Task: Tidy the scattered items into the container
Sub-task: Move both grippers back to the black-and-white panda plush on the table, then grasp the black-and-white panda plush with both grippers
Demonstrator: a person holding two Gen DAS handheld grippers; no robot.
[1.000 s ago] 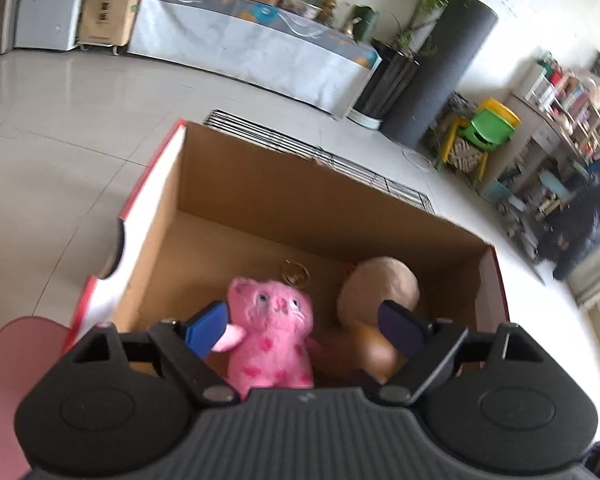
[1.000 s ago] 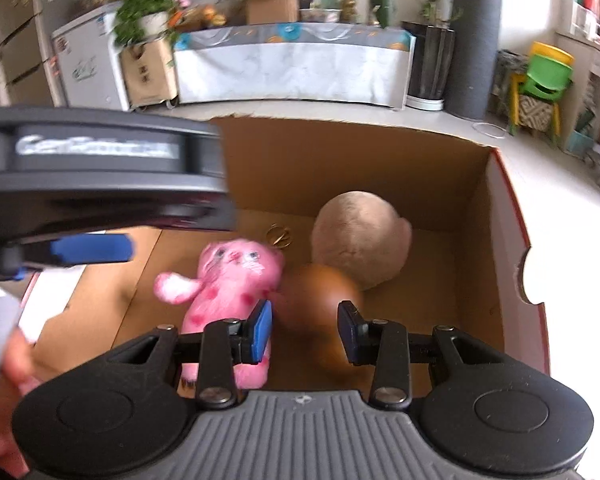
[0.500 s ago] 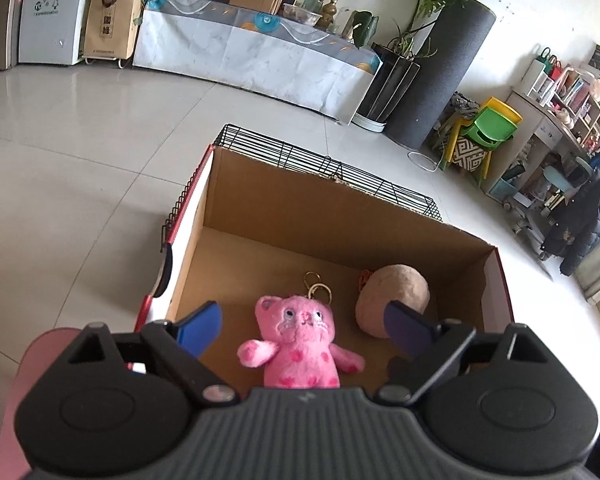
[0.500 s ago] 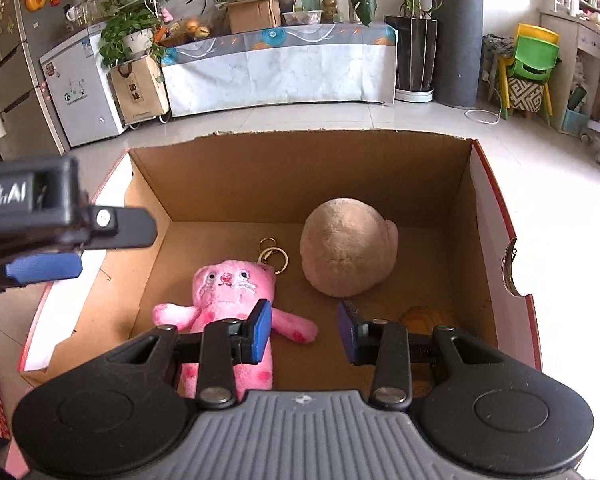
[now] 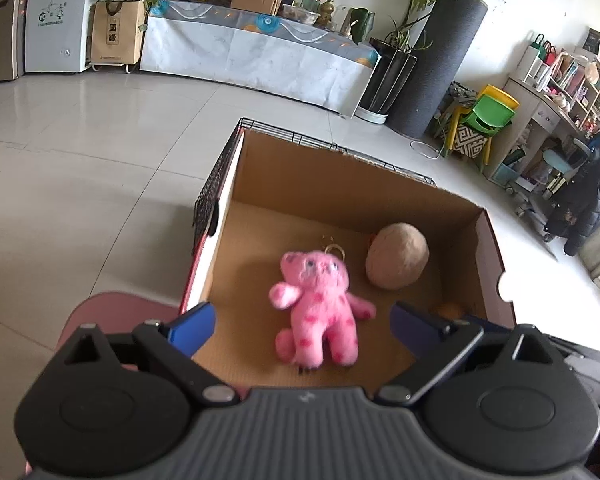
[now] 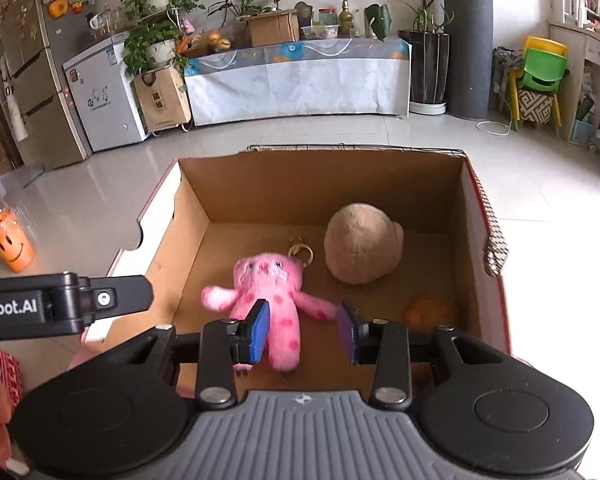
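Observation:
An open cardboard box [image 5: 260, 184] [image 6: 320, 184] stands on the floor. Inside lie a pink plush cat with a key ring [image 5: 320, 304] [image 6: 274, 292], a tan round plush [image 5: 398, 256] [image 6: 362, 248] and an orange ball [image 5: 450, 310] [image 6: 428, 312] in the near right corner. My left gripper [image 5: 304, 330] is open and empty, held above the box's near edge. My right gripper [image 6: 305, 330] is open and empty, above the pink cat. The left gripper's body [image 6: 60, 304] shows at the left of the right wrist view.
A black wire cage panel [image 5: 212, 192] lies behind and left of the box. A pink round object [image 5: 112, 316] sits at the box's near left. An orange smiley bucket [image 6: 10, 246] stands on the floor at far left. Cloth-covered table, plants and freezer line the back wall.
Both grippers have risen and pulled back from the box. The orange ball, between the right fingers a second ago, now lies loose in the box corner. The right jaws have widened.

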